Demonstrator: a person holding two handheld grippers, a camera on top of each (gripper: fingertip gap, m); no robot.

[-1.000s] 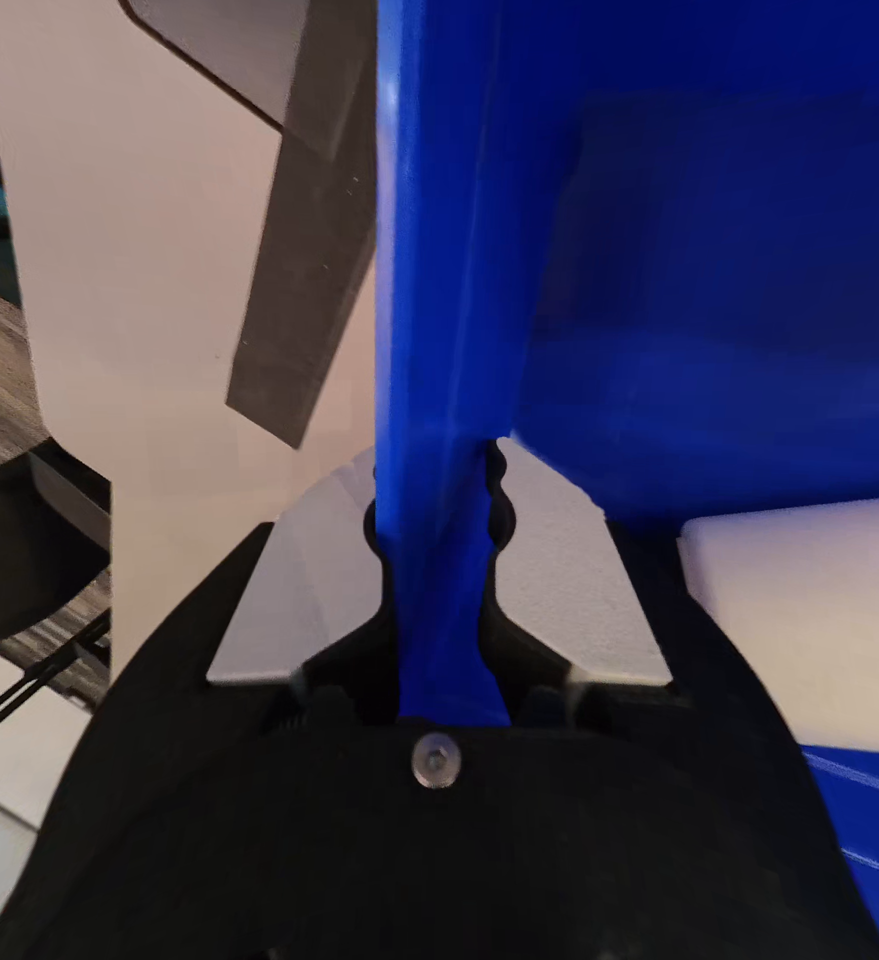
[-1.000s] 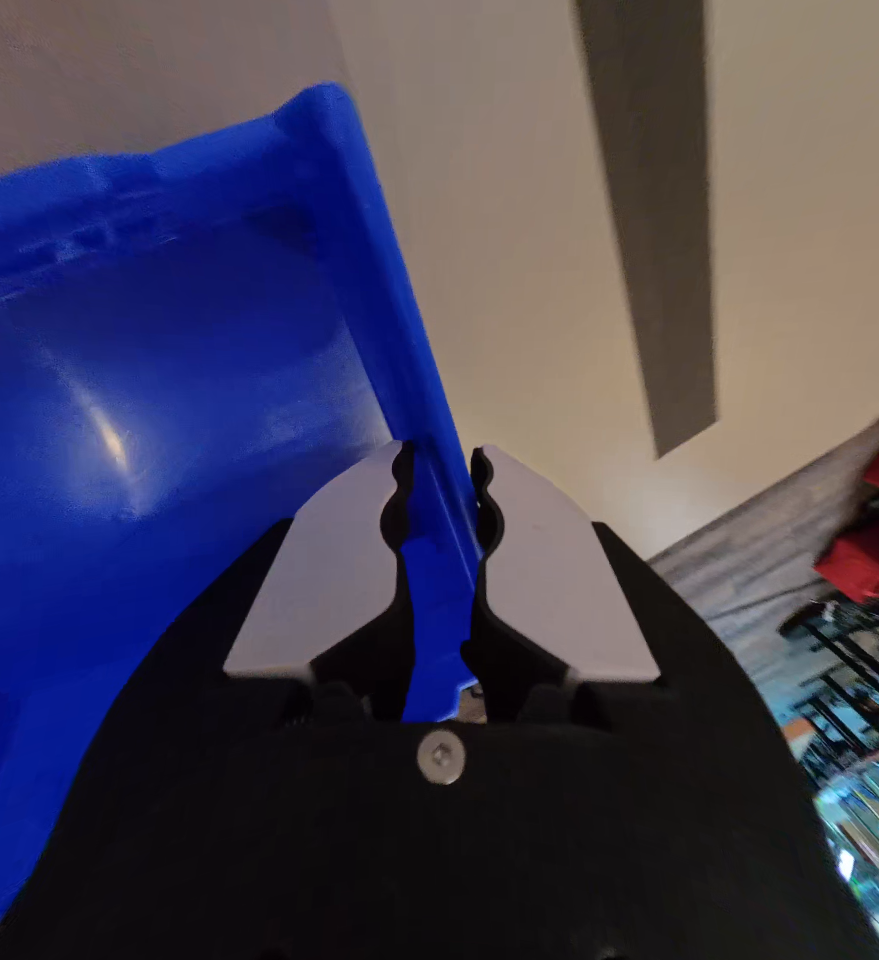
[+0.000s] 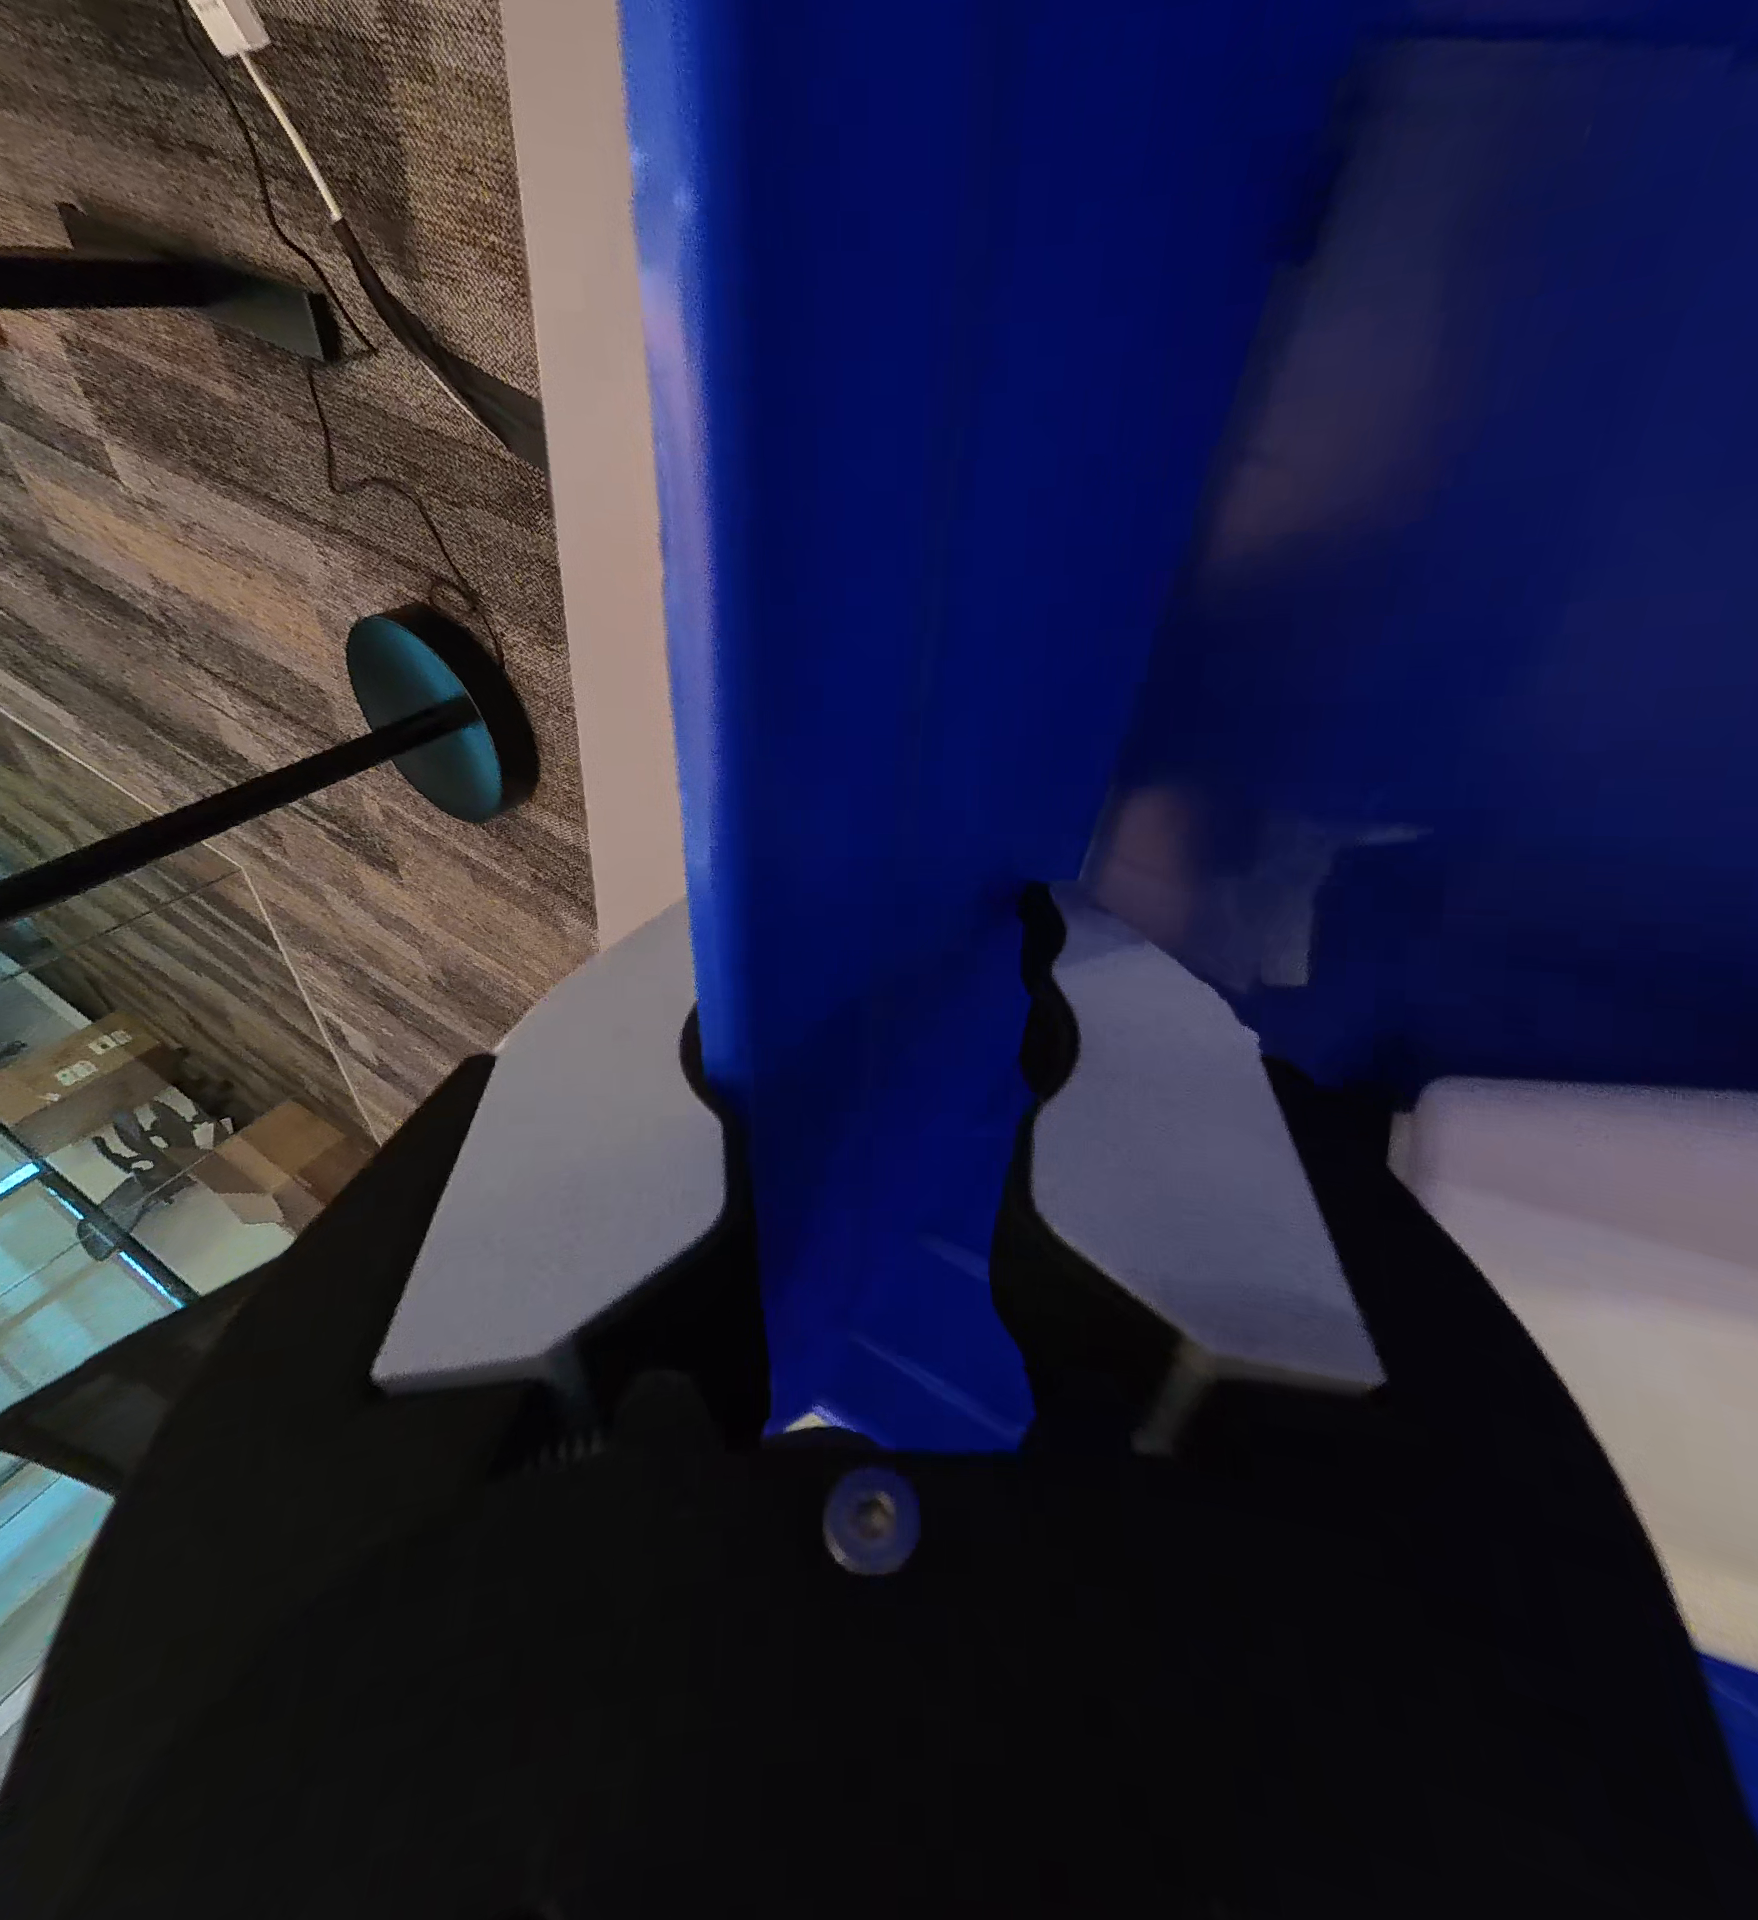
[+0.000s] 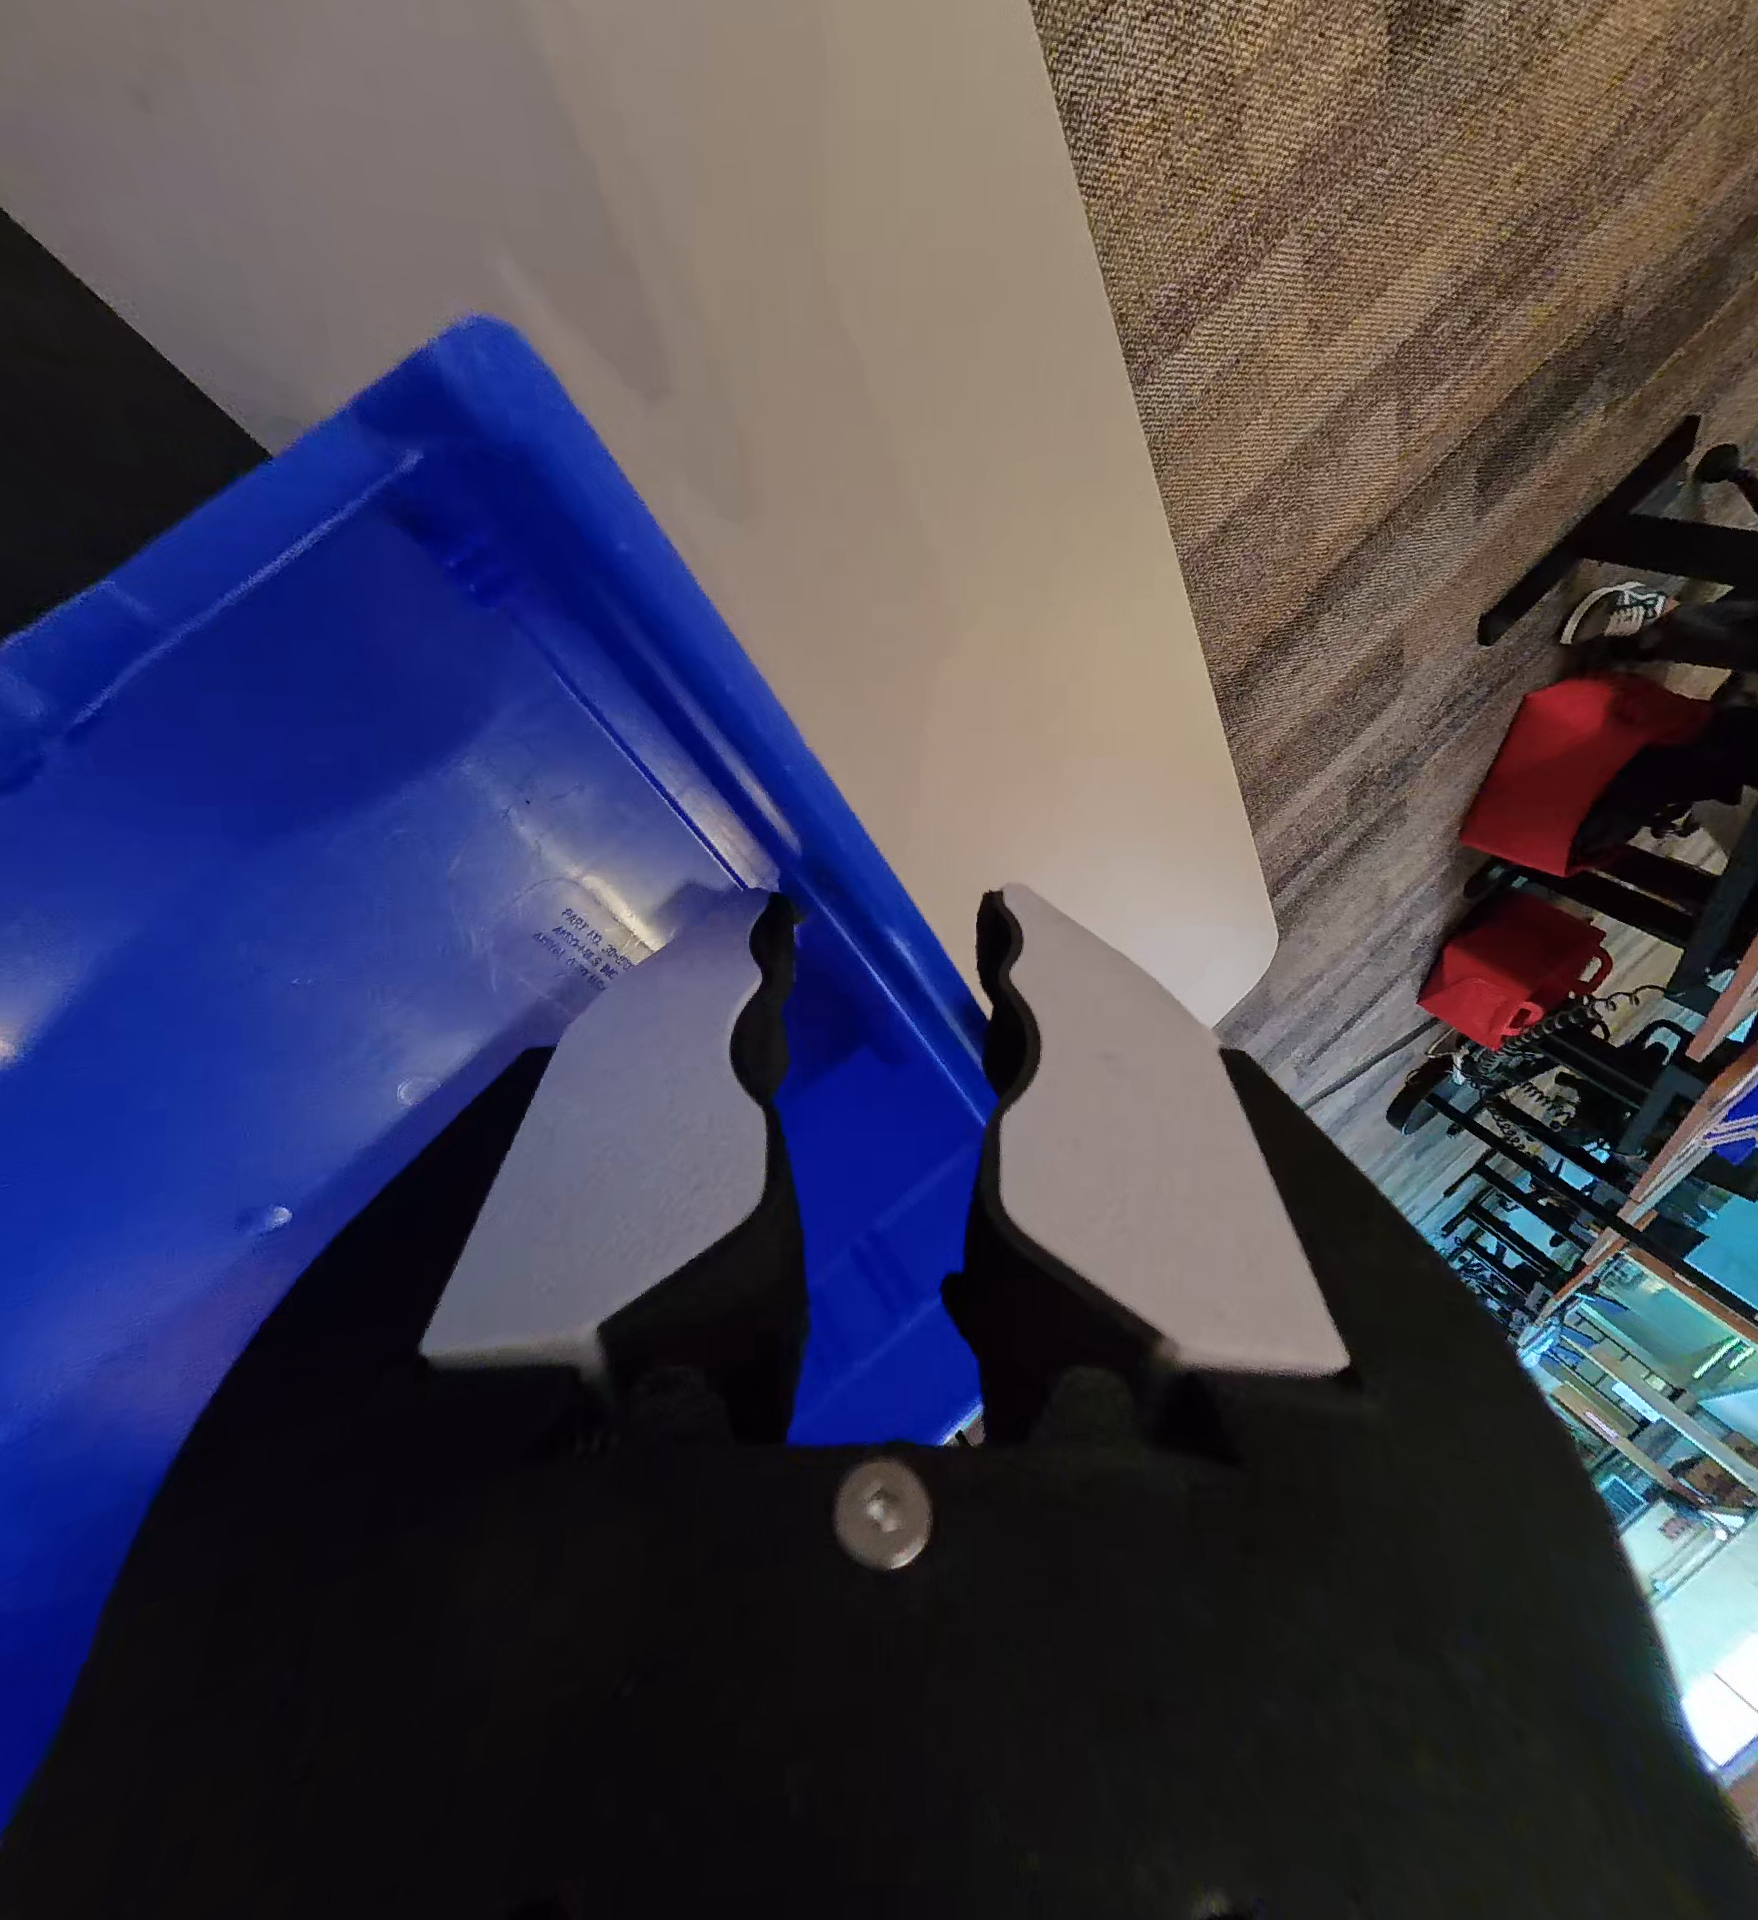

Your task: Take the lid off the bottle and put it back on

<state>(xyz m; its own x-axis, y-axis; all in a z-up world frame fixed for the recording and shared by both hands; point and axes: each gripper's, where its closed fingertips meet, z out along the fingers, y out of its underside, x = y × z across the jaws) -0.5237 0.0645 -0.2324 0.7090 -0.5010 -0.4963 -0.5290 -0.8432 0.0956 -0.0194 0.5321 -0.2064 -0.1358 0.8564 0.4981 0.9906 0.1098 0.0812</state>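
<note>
A blue plastic bin point(image 3: 958, 520) fills both views. In the left wrist view its side wall runs up between my left gripper's point(image 3: 870, 935) fingers, which stand a little apart around it. A white rounded object point(image 3: 1581, 1299), perhaps the bottle, lies blurred inside the bin at lower right. No lid shows. In the right wrist view my right gripper point(image 4: 875, 914) is open astride the other bin wall point(image 4: 854, 987), with a gap at the left finger.
The bin rests on a white table point(image 4: 906, 416). The table edge and grey carpet point(image 4: 1477, 312) lie to the right, with red stools point(image 4: 1571, 769) and black chair legs beyond. In the left wrist view a black round stand base point(image 3: 439, 717) and cables lie on the carpet.
Both grippers' fingers have spread wider around the bin walls. Both views have swung, so the carpet and table edge now show. The bin's contents are blurred.
</note>
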